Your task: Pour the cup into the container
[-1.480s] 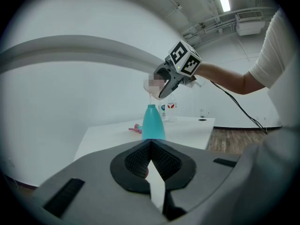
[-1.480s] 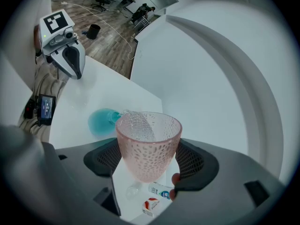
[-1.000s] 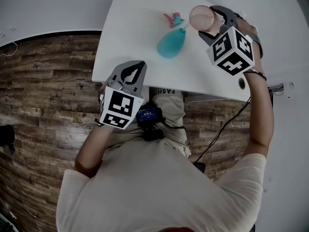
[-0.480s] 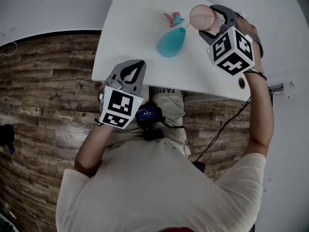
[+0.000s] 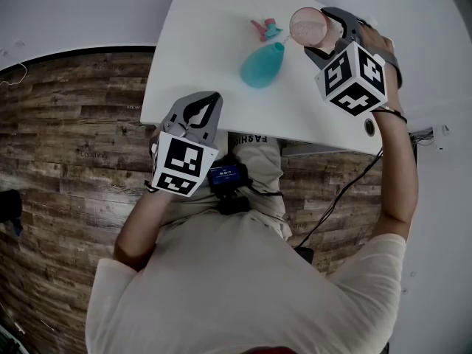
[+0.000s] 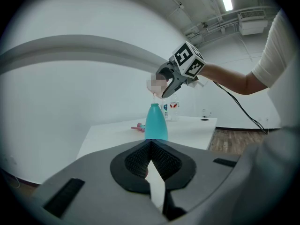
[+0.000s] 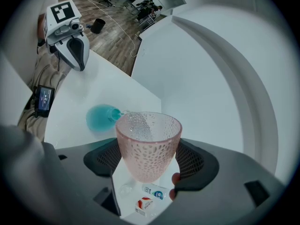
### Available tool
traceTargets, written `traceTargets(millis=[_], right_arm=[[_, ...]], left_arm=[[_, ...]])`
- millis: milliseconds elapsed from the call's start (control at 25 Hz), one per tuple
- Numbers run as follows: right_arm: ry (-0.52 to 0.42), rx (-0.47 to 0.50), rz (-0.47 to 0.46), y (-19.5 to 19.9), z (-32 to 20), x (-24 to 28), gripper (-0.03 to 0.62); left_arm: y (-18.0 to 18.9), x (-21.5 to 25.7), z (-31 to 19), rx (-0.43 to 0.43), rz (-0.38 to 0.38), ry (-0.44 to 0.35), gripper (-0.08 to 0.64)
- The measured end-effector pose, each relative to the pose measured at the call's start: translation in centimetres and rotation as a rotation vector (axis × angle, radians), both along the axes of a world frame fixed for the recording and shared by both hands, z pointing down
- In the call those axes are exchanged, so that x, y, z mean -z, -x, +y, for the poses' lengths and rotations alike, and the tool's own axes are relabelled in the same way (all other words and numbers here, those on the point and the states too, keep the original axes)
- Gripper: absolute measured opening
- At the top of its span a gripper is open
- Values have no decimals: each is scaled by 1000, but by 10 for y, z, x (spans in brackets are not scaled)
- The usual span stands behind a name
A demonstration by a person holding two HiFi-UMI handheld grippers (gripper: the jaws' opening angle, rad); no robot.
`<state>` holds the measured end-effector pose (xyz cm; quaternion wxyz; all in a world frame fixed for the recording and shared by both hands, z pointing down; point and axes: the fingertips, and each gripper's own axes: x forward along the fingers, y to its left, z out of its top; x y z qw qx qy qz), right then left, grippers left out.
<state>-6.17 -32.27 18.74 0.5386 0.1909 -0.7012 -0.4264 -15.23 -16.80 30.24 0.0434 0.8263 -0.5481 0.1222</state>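
- Right gripper [image 5: 323, 34]: jaws clamped on the pink dimpled cup [image 5: 310, 26]. The cup is tipped, its lip just above the neck of the teal container [image 5: 262, 66], which stands at the cup's 7 o'clock.
- Left gripper [image 5: 198, 115]: jaws together, nothing between them. It is at the near edge of the white worktop [image 5: 199, 43], 7 o'clock of the container.
- Pink-and-teal cap [image 5: 264, 28]: lies on the worktop, 12 o'clock of the container.

The left half of your worktop [image 5: 193, 54] lies bare, so from the near edge the way to the teal bottle [image 5: 262, 66] is open. A pink spray head [image 5: 263, 28] lies just behind it. The pink cup [image 5: 310, 26], tilted over the bottle's mouth, closes off the right side. Beneath the cup stand a small bottle [image 7: 154, 191] and a small box [image 7: 143, 204].
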Motion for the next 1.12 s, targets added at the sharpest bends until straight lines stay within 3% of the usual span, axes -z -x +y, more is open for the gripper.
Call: traceTargets(millis=[1120], right_arm=[[-87, 42, 45, 1, -4, 3, 362]], left_arm=[[1, 0, 0, 0, 1, -3, 11]])
